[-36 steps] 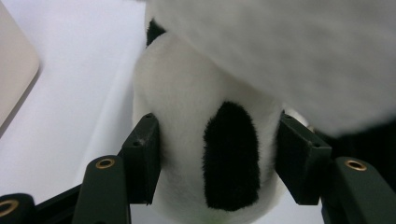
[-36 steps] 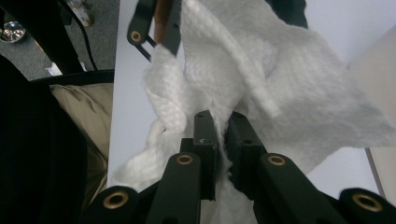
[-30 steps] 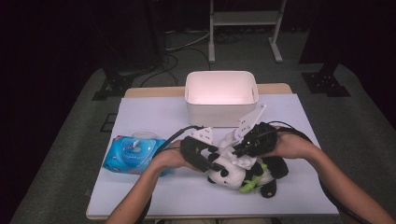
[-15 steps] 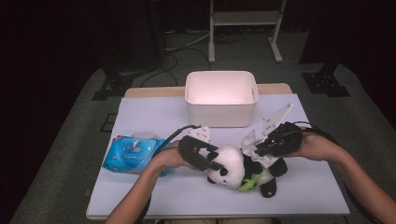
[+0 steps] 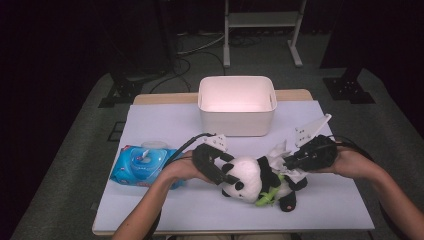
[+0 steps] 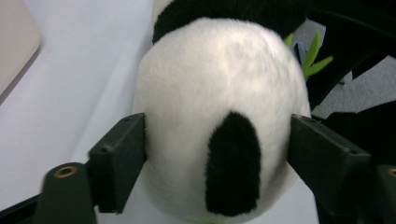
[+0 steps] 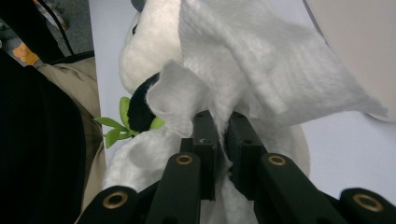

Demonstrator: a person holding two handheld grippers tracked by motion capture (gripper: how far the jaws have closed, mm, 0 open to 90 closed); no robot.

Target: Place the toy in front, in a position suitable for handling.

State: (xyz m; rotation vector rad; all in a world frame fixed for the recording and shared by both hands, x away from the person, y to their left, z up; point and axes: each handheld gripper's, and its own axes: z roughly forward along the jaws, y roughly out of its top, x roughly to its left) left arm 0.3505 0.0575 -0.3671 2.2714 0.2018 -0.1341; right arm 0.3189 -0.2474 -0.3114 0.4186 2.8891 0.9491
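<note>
With the panda (image 5: pixel 252 181) lying at the table's (image 5: pixel 165 125) front, our left gripper (image 6: pixel 217 154), jaws just widened around its head, may let it slide while our right gripper (image 7: pixel 223 122) drags its pinched wipe (image 7: pixel 275 70) across it.

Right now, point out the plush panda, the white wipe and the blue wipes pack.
black-and-white plush panda (image 5: pixel 248 178), high view, white head.
thin white wipe (image 7: pixel 280 70), right gripper view, spread upper sheet.
blue soft wipes pack (image 5: pixel 142 164), high view, top face by lid.
</note>
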